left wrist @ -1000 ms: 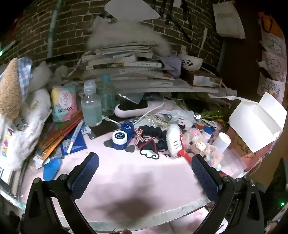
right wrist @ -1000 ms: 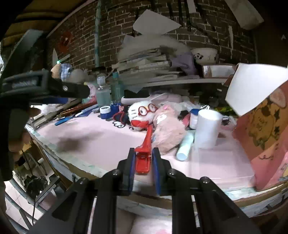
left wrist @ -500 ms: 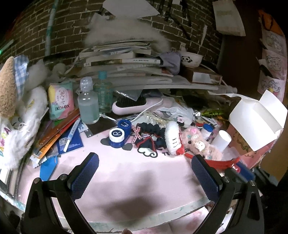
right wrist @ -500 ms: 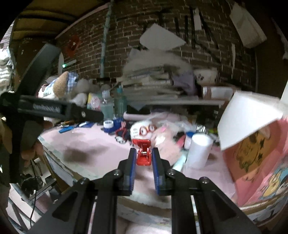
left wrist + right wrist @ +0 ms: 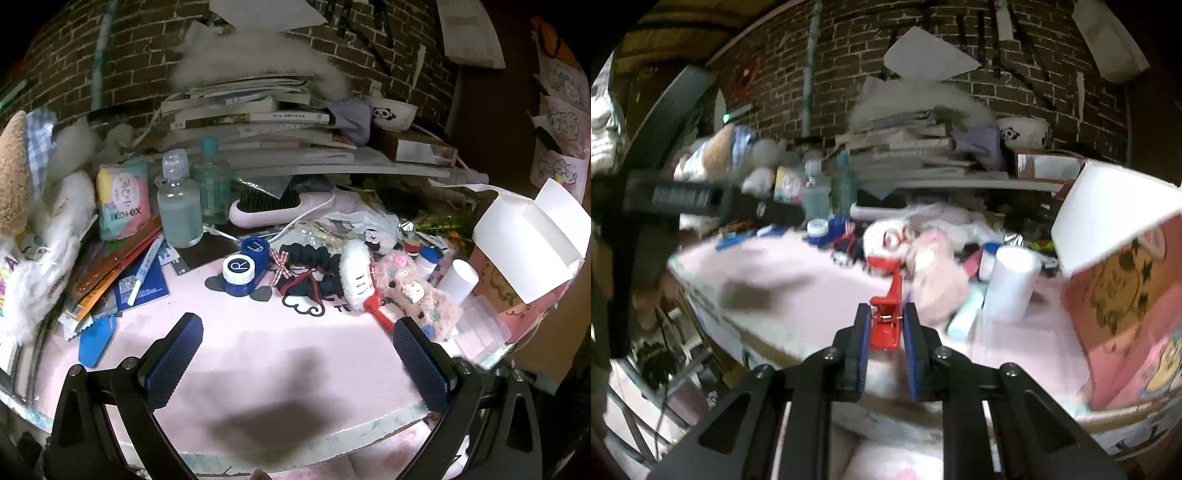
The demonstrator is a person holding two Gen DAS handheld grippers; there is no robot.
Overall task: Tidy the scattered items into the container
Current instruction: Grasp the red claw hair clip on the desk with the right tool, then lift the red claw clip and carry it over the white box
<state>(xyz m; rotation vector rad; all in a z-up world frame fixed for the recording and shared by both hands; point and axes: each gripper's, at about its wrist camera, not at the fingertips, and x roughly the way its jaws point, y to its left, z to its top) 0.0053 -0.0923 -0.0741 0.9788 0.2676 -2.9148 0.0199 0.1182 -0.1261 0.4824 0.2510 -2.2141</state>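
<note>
My right gripper (image 5: 885, 325) is shut on the red handle of a hair clip (image 5: 886, 314) with a white plush face; the clip also shows in the left wrist view (image 5: 360, 280) on the pink mat beside a pink fluffy toy (image 5: 417, 291). The pink cartoon box (image 5: 1123, 280) with a raised white lid stands at the right; it also shows in the left wrist view (image 5: 524, 236). My left gripper (image 5: 295, 354) is open and empty above the pink mat's front. A blue contact lens case (image 5: 242, 269) and dark hair ties (image 5: 310, 266) lie beyond it.
A white cylinder (image 5: 1008, 284) stands between the clip and the box. Two bottles (image 5: 181, 206), a Kotex pack (image 5: 123, 199), pens and booklets (image 5: 140, 273) crowd the left. A pink hairbrush (image 5: 273, 210) and stacked books (image 5: 258, 114) lie behind. Plush toys (image 5: 22, 221) sit far left.
My right gripper lifted the red clip, then lowered it again toward the mat. The view is blurred with motion. My left gripper stays open and has hardly moved.
</note>
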